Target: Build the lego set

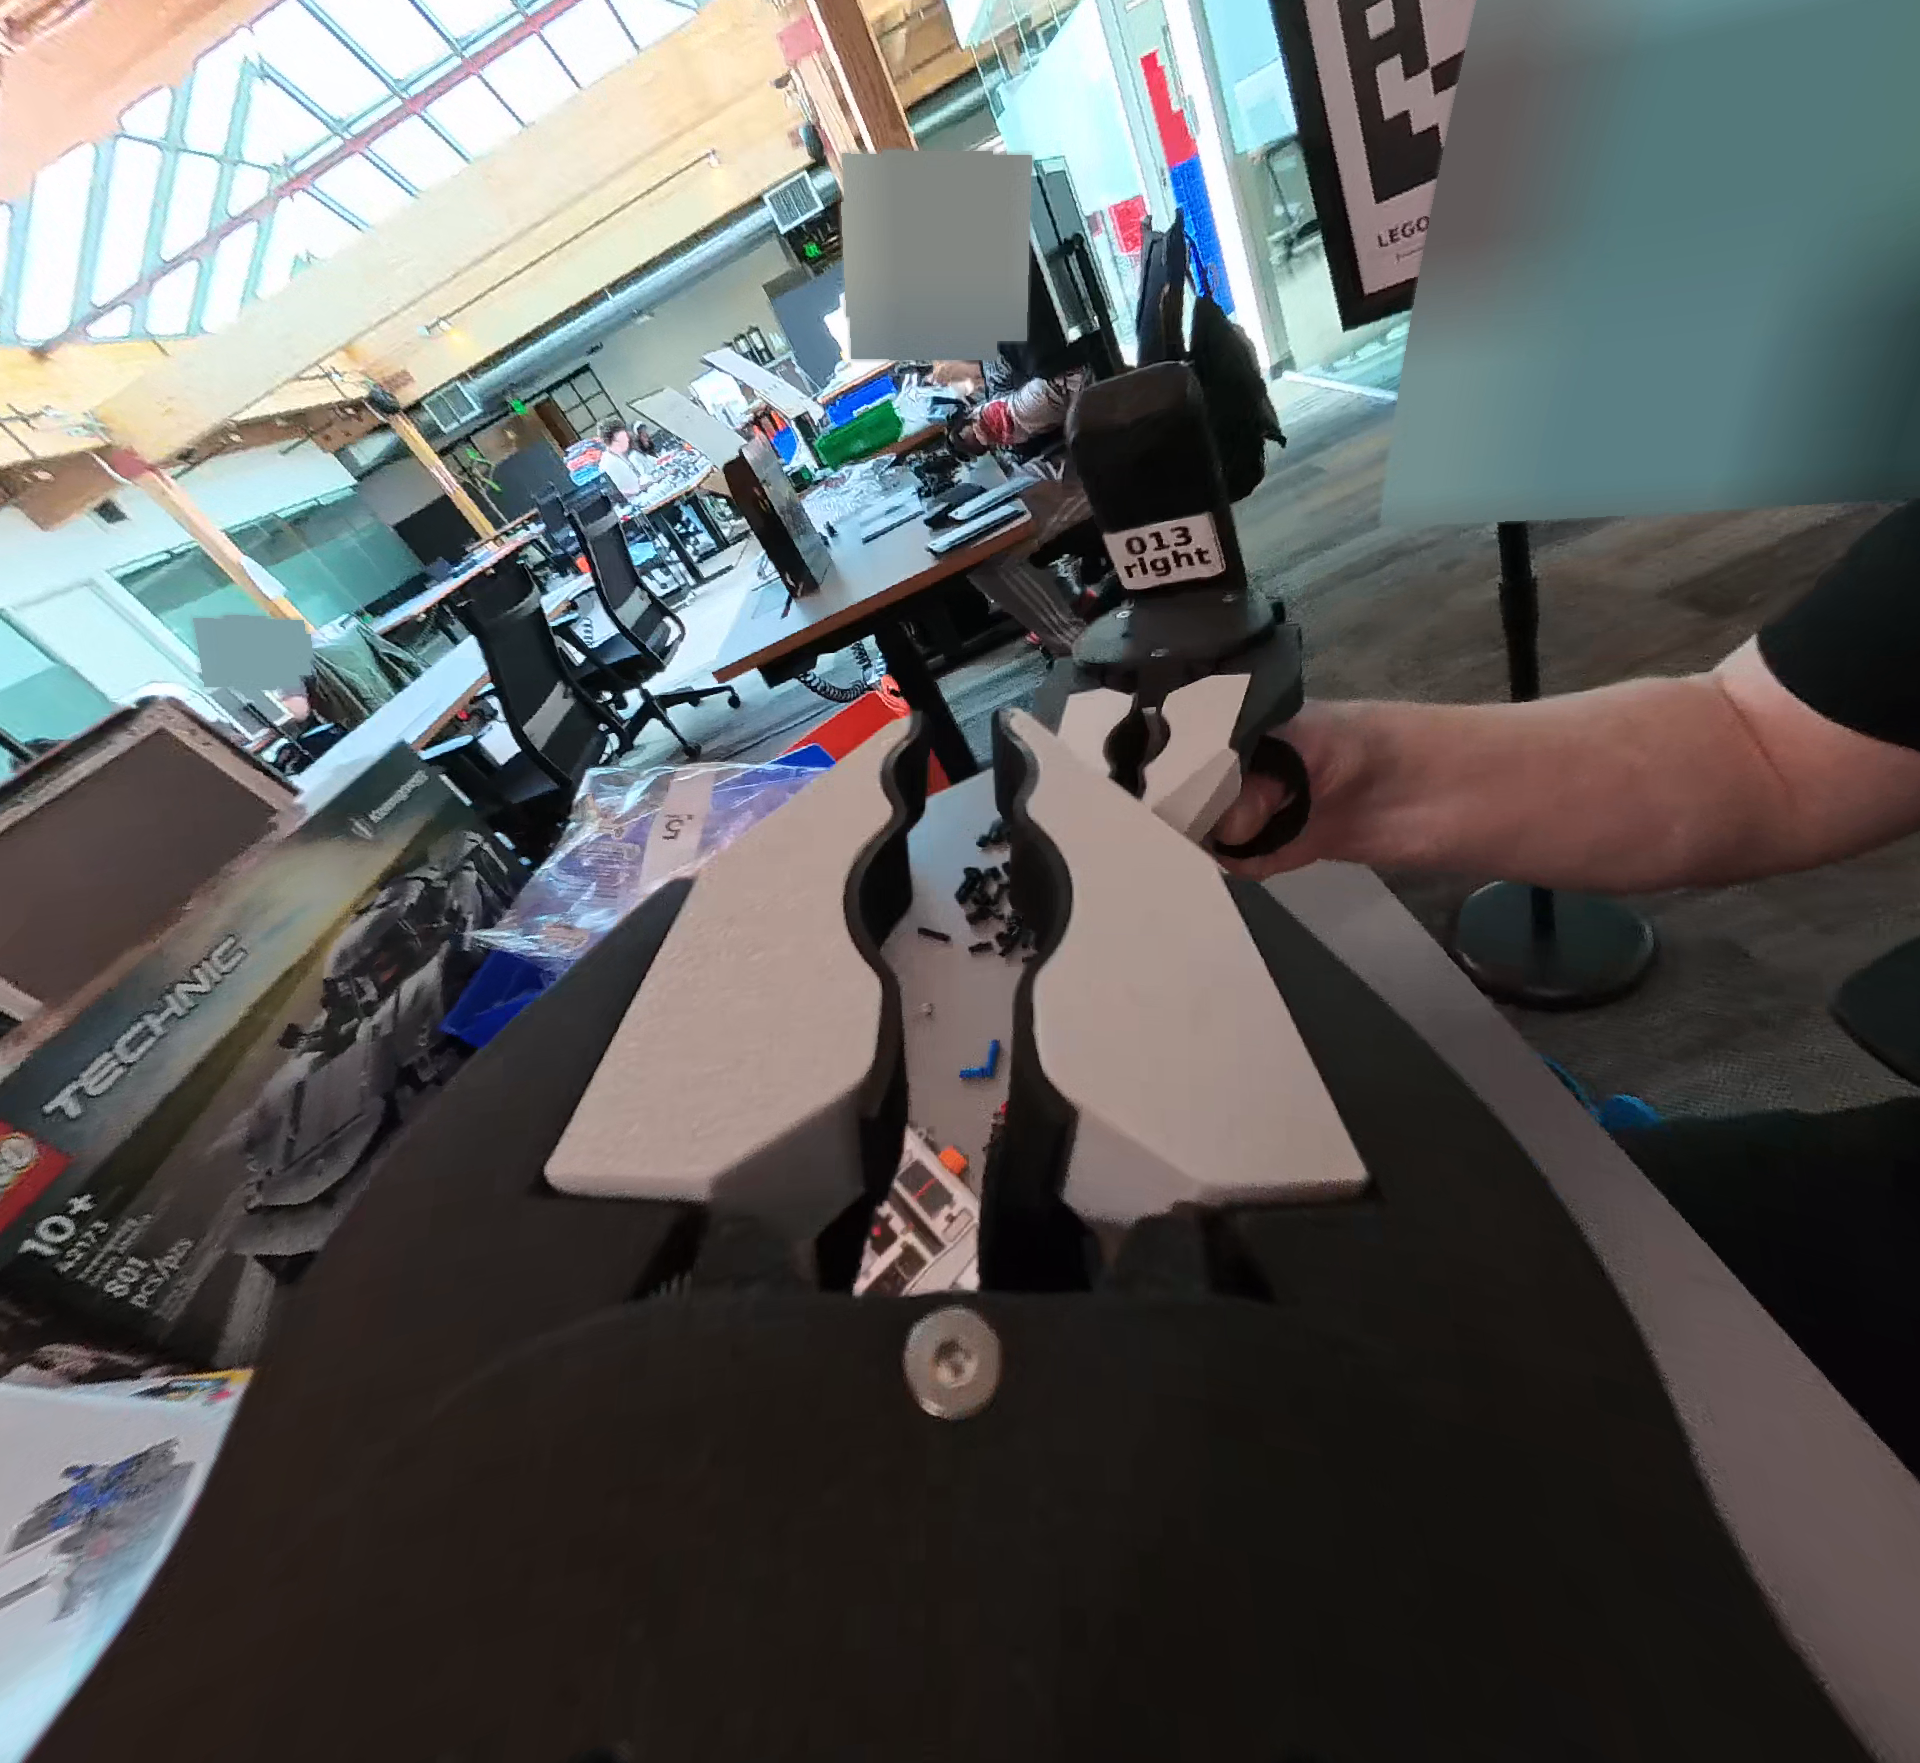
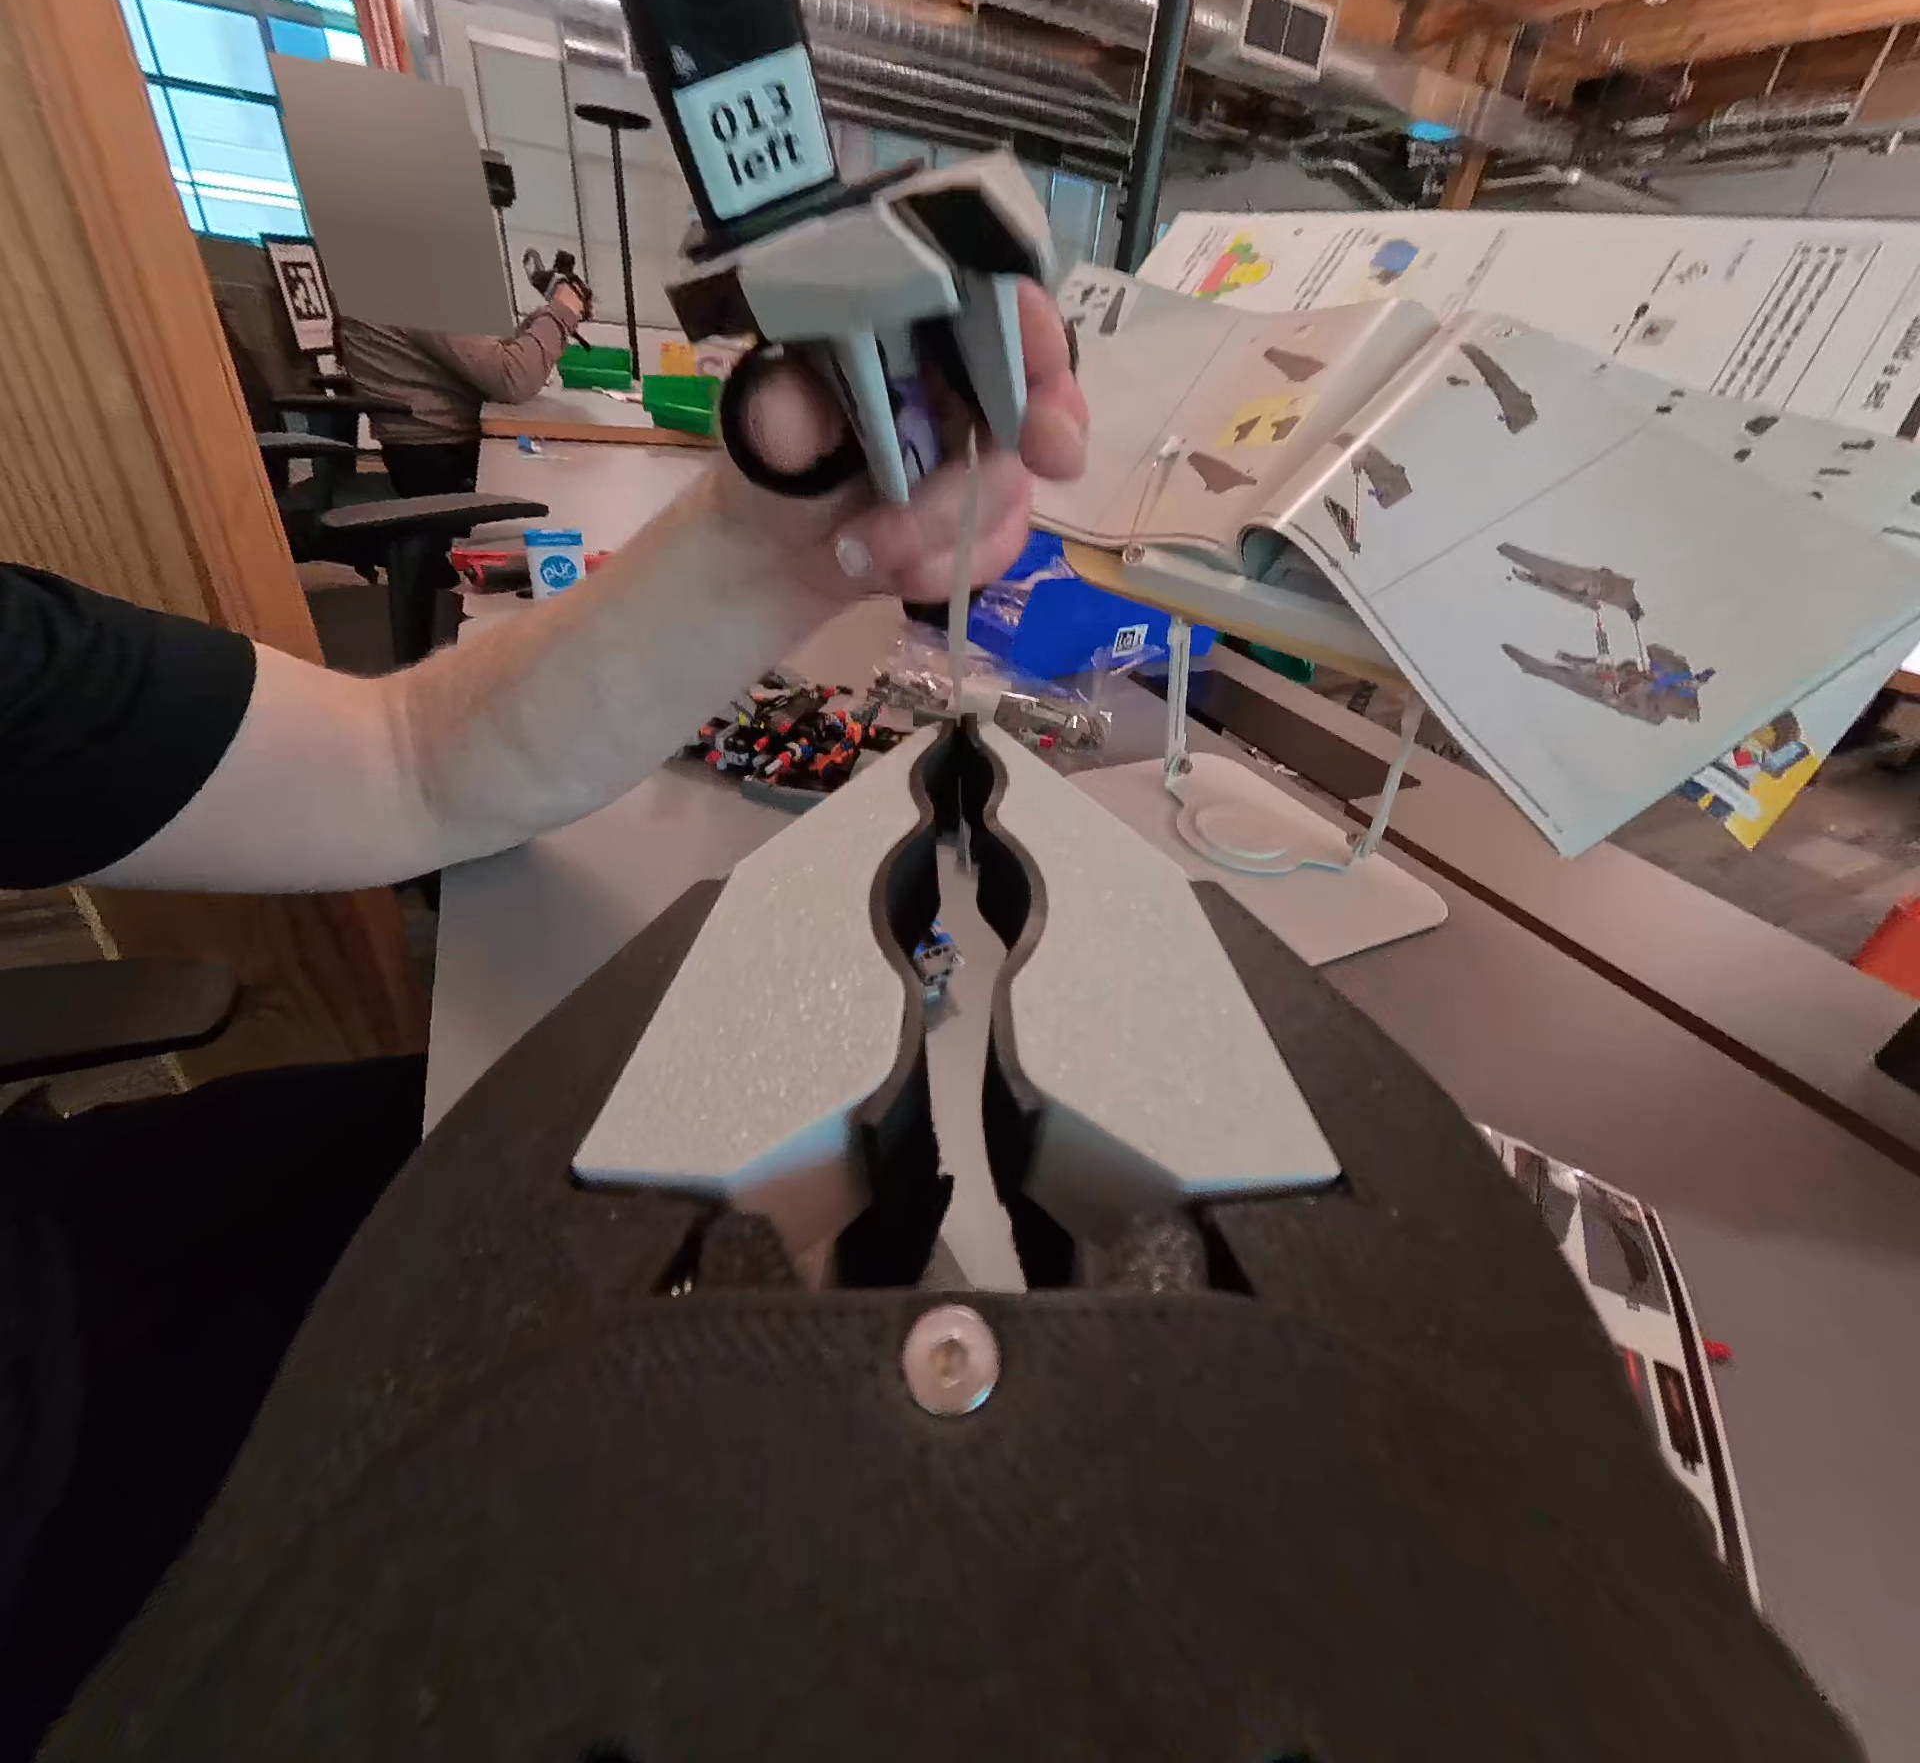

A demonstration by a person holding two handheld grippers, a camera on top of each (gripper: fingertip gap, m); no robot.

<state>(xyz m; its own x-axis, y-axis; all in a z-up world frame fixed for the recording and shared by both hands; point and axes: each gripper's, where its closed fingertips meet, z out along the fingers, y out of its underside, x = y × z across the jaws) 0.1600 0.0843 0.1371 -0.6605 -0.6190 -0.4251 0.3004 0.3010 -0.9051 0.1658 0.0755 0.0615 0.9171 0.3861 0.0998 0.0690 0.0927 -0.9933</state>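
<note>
step: pulling a thin pale strip [image 2: 964, 633] taut between tongs | right tongs [image 2: 961, 731] pinched on it, frame centre | left tongs [image 1: 961, 747] narrowly apart, grip unclear | pins [image 1: 992, 903] on table [image 1: 935, 996] | next: steady pull

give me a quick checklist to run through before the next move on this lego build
1. Right gripper has a grip on the thin pale rod: ok, its tips are closed on it.
2. Left gripper holds the rod's upper end: cannot tell; its jaws stand apart.
3. Open paper instruction booklet is propped on its stand and in view: ok.
4. Small black pins and the blue pin lie loose on the grey table: ok.
5. Heap of black, red and orange pieces sits apart from both grippers: ok.
</note>
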